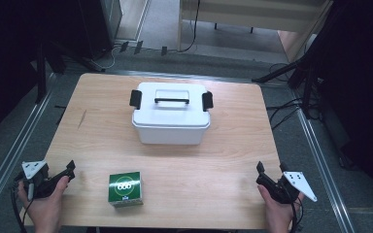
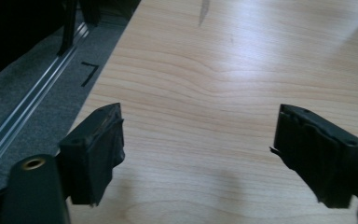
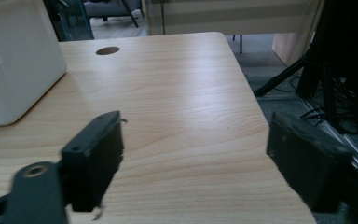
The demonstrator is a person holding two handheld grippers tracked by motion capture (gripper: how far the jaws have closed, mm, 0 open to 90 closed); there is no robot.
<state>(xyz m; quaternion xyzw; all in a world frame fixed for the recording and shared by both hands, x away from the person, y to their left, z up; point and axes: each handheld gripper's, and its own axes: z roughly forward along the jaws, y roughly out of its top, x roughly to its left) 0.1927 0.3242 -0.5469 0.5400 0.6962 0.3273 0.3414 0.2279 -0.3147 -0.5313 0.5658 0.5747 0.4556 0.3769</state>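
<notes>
Green box (image 1: 125, 189), small, cardboard-like, white round emblem on its top face: stands on the surface (image 1: 223, 160) near the front edge, left of centre, just right of the left claw and well apart from the right one. Nearest item to either claw, so taken as the piece in hand.

Risks, left to right:
- Left claw (image 1: 69, 170), at the front left corner of the surface, points away from the box toward the far side. A sideways sweep toward the box would likely shove or tip it rather than grip it, as it looks light and stands free.
- Green box sits close to the front edge; a push toward the person could send it off the surface.
- White lidded container (image 1: 171, 119), at centre back, black handle on the lid, black latches at both ends apparently shut. If the box is meant to go inside, carrying it over before the lid is off would leave nowhere to set it down.
- Right claw (image 1: 261, 174), at the front right edge, has a long reach to either item; a hasty crossing may clip the container's near corner.

Claw state:
- Left claw: released, jaws spread wide, bare wood between them in the left gripper view (image 2: 198, 144); grasps nothing, touches nothing.
- Right claw: released, jaws equally wide in the right gripper view (image 3: 193, 158), nothing between them; container wall visible far left of that view, not in contact.
</notes>
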